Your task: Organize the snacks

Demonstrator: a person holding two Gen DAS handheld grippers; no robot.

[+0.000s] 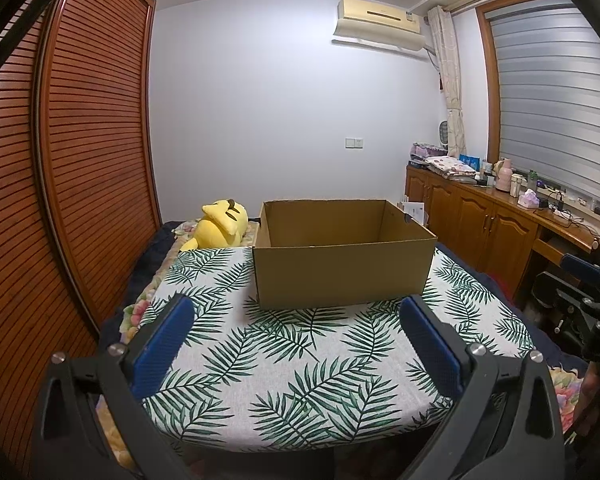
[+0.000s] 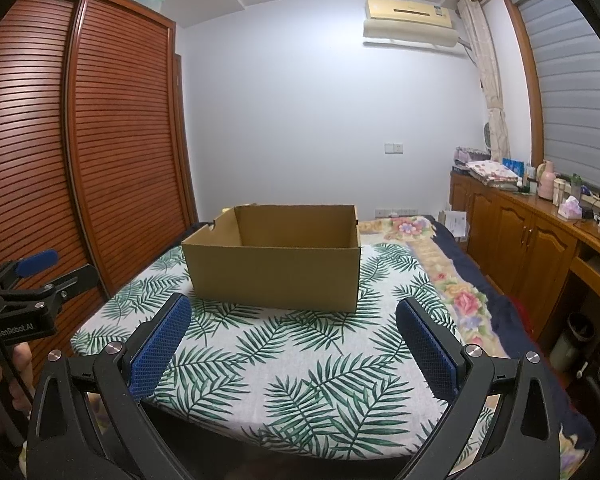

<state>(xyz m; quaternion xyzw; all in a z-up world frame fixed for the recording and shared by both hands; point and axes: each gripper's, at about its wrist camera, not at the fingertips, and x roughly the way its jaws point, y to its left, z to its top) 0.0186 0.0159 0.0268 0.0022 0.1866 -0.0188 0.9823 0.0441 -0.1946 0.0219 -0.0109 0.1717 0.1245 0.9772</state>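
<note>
An open brown cardboard box (image 1: 340, 272) stands on a leaf-print cloth (image 1: 300, 360) spread over a bed; what shows of its inside looks bare. No snacks show in either view. My left gripper (image 1: 296, 312) hovers open over the cloth's near part, short of the box, with nothing between its blue pads (image 1: 162, 348). In the right wrist view the same box (image 2: 276, 268) sits ahead and slightly left. My right gripper (image 2: 292, 312) is open too, holding nothing. The other gripper appears at each view's edge: the right one (image 1: 588, 304) and the left one (image 2: 28, 284).
A yellow plush toy (image 1: 220, 224) lies left of the box against a slatted wooden wardrobe (image 1: 80, 160). A floral blanket (image 2: 452, 280) covers the bed to the right. Wooden cabinets (image 2: 532, 240) with bottles and folded cloth line the right wall. A hand (image 2: 16, 364) grips the left tool.
</note>
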